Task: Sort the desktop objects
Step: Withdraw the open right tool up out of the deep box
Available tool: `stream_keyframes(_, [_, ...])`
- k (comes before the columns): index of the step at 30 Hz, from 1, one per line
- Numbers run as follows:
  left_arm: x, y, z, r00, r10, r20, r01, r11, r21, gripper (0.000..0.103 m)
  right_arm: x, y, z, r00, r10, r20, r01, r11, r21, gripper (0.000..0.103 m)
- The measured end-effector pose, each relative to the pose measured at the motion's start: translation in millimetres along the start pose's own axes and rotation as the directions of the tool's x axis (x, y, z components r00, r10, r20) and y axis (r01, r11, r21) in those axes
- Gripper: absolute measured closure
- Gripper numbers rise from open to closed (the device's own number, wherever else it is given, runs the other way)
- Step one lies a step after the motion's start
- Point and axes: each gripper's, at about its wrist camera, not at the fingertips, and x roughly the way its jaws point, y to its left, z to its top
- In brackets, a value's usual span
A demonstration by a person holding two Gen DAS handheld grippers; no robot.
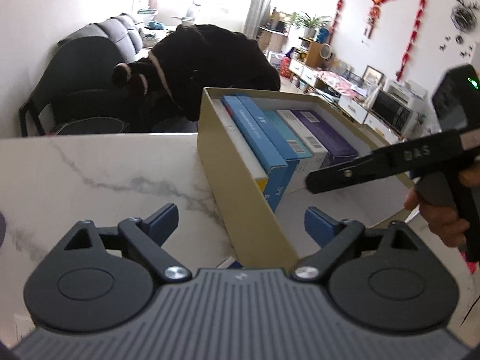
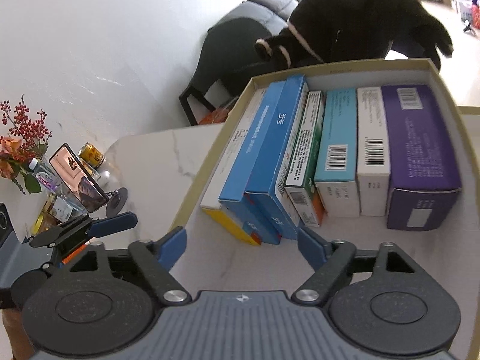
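Observation:
A tan cardboard box (image 2: 207,162) sits on the white marble table (image 1: 90,174). Inside it several packets stand in a row: white-and-yellow, two blue (image 2: 270,156), green (image 2: 306,162), teal (image 2: 339,138), white (image 2: 372,138) and purple (image 2: 420,150). My right gripper (image 2: 241,240) is open and hovers over the box's near end, just short of the blue packets, holding nothing. In the left wrist view the right gripper (image 1: 318,180) reaches in from the right, held by a hand (image 1: 444,225). My left gripper (image 1: 241,219) is open and straddles the box's near left wall (image 1: 255,210). It shows as the left gripper (image 2: 111,226) at the left of the right wrist view.
At the table's far left stand a phone on a stand (image 2: 78,177), a gold can (image 2: 91,154), small bottles and jars (image 2: 48,180) and a flower sprig (image 2: 21,138). Behind the table a black coat (image 1: 204,66) lies over a dark chair (image 1: 75,90).

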Motion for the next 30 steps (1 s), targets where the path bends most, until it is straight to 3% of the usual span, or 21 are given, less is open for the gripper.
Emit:
stream_keyframes(4, [-8.7,1.4,-7.6,1.000,0.008,0.011,-0.007,0.999,-0.041,0.001,-14.9,4.3,-9.9,0.998,-0.024,0.055,0.024,1.000,-0.002,0.004])
stream_keyframes(7, [-16.9,1.6,-11.6,0.999,0.031,0.016,-0.030,0.998,-0.050,0.000,-24.3,7.2,-17.5,0.994,-0.049,0.097,0.049,0.999,-0.005,0.002])
stream_keyframes(20, [-69.0,23.5,-47.1,0.982,0.189,0.023,-0.186,0.979,-0.082,0.000,-54.3,39.8,-68.2,0.951,-0.198,0.238,0.224,0.971,-0.087,0.001])
stream_keyframes(26, [-92.6,31.5,-61.9,0.971,0.234,0.040,-0.229,0.969,-0.095,0.000,-71.6,45.5,-94.2,0.937,-0.216,0.276,0.246,0.966,-0.079,0.001])
stream_keyframes(30, [-109.5,31.3,-71.9,0.953,0.294,0.067,-0.289,0.954,-0.078,0.000,-85.5,46.7,-113.0,0.929,-0.206,0.306,0.233,0.971,-0.052,0.001])
